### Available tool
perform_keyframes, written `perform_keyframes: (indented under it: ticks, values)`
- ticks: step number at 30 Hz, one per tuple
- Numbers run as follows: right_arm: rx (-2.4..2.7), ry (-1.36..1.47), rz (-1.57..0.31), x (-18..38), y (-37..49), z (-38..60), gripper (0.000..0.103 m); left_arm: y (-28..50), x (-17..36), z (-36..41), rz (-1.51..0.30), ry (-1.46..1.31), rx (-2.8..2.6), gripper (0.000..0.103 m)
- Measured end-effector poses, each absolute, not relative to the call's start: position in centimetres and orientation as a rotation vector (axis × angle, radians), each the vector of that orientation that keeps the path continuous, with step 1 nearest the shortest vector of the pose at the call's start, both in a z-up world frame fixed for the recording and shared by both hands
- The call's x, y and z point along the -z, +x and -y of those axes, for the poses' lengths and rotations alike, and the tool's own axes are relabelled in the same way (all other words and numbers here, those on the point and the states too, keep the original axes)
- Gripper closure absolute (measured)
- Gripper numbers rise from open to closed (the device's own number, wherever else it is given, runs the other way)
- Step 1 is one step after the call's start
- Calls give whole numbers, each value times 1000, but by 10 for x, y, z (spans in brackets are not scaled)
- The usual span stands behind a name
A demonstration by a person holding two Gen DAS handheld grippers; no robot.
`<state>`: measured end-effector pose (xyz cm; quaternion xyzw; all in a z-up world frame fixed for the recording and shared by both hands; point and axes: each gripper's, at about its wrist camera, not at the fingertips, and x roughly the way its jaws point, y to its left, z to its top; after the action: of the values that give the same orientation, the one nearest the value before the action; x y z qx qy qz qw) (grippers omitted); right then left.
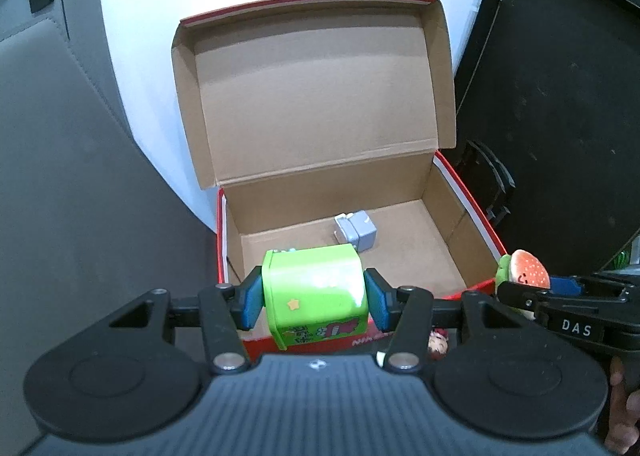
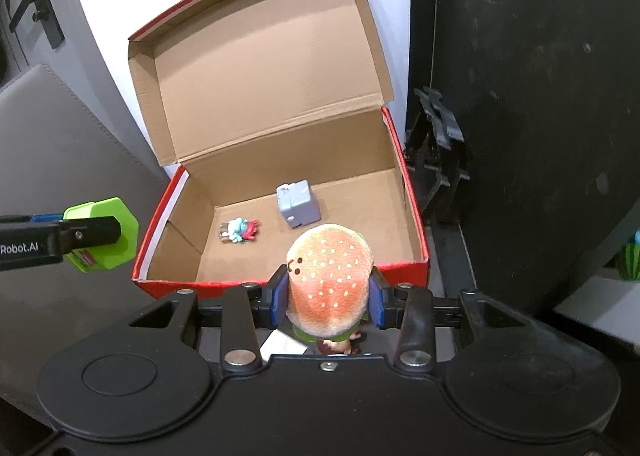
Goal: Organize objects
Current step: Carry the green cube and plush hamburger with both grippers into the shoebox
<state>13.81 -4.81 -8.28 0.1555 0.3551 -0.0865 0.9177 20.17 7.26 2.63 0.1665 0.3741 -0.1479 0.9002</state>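
Note:
My left gripper (image 1: 314,302) is shut on a green box (image 1: 316,292) and holds it above the front rim of the open red cardboard box (image 1: 472,192). It shows in the right wrist view (image 2: 100,234) left of the box (image 2: 408,192). My right gripper (image 2: 330,296) is shut on a burger plush (image 2: 330,276), just in front of the box's near wall; the plush also shows in the left wrist view (image 1: 524,272). Inside the box lie a grey cube (image 2: 298,203) and a small blue-and-red figure (image 2: 240,231).
A small doll figure (image 2: 340,344) lies on the surface below my right gripper. A grey padded seat (image 2: 60,160) is at the left, a black panel (image 2: 540,96) at the right. A watermelon-patterned item (image 2: 628,264) sits far right.

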Motion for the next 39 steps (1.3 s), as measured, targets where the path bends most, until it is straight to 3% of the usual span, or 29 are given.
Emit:
perform_keyframes:
  ticks: [19, 39]
  values:
    - [138, 264, -761, 78, 196, 69, 64, 250, -11, -62, -797, 319, 304, 52]
    - [118, 173, -816, 88, 271, 90, 64, 309, 39, -61, -917, 297, 269, 52]
